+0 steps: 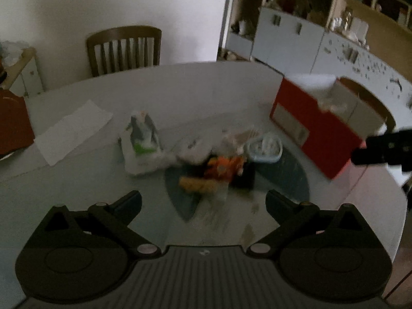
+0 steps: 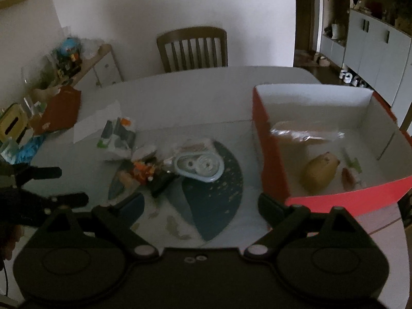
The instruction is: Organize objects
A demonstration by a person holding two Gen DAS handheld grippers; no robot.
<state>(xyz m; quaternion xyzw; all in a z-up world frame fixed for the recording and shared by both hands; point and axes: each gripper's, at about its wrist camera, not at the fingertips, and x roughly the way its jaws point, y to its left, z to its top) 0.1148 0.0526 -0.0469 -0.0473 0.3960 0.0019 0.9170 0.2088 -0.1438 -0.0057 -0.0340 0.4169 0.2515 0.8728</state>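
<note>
Red box (image 2: pixel 273 154) at right of frame lies open-topped, long axis running toward the chair; both tongs (image 1: pixel 203 200) (image 2: pixel 200 203) gape empty.

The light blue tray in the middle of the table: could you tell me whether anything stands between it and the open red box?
Nothing visible does. The light blue tray lies left of the red box, with only bare table between them; the rest of the pile is on the tray's far side from the box.

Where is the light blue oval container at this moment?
The light blue oval container lies on the table, on the dark mat, left of the red box in the right wrist view and just right of the orange toy.
</note>
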